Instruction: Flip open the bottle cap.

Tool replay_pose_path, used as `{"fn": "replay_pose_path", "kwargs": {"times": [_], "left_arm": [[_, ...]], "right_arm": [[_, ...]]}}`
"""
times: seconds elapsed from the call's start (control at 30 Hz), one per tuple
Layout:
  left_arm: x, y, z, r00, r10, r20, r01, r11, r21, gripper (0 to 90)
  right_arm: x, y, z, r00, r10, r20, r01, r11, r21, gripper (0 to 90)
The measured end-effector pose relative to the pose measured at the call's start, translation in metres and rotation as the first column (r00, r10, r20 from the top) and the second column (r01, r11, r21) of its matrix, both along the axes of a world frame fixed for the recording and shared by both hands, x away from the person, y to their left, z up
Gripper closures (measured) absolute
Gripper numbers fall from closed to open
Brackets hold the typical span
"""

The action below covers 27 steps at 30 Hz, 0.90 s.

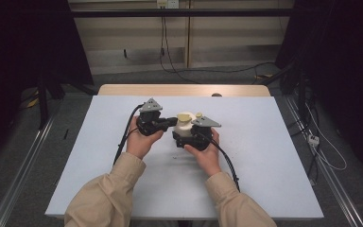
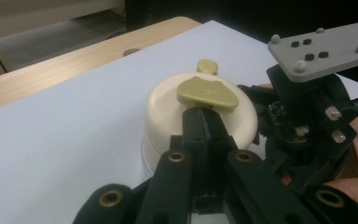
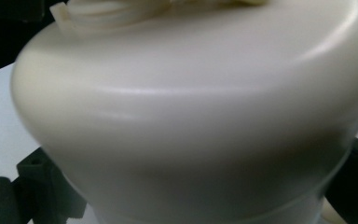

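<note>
While held mid-desk: cream container (image 2: 168, 112) stands upright.
Left gripper (image 2: 205, 122): jaws pinched together on olive lid tab (image 2: 207, 93).
Right gripper (image 1: 194, 137): jaws clasp the container's body.

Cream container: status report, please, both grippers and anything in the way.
Left gripper shut on olive tab. Right gripper around cream container; closure unclear. Small olive knob behind tab; nothing blocking.

**Materials and finishes**

Smooth, softly glossy cream plastic on the container (image 3: 191, 116). Matt olive-tan plastic for its lid tab (image 2: 207, 93). Matt black plastic on the left gripper (image 2: 204, 122); dull grey plate (image 2: 326, 49). Matt pale-blue table cover (image 1: 264, 156), light wood edge (image 1: 184, 90). Beige cloth sleeves (image 1: 106, 198).
</note>
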<state>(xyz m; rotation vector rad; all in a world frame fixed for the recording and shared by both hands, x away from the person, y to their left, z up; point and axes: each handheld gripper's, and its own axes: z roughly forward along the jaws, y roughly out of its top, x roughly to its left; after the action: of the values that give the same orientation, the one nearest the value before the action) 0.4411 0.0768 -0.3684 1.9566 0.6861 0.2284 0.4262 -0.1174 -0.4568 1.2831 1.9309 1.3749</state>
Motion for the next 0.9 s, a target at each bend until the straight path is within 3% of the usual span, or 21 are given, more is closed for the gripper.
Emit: {"fn": "replay_pose_path", "kwargs": {"times": [0.9], "left_arm": [[0.0034,-0.0092,0.0042,1.0,0.001,0.008,-0.001,1.0,-0.001,90.0]], "right_arm": [[0.0003,0.0011,-0.0019,1.0,0.007,0.001,-0.007,1.0,-0.024,2.8]]}}
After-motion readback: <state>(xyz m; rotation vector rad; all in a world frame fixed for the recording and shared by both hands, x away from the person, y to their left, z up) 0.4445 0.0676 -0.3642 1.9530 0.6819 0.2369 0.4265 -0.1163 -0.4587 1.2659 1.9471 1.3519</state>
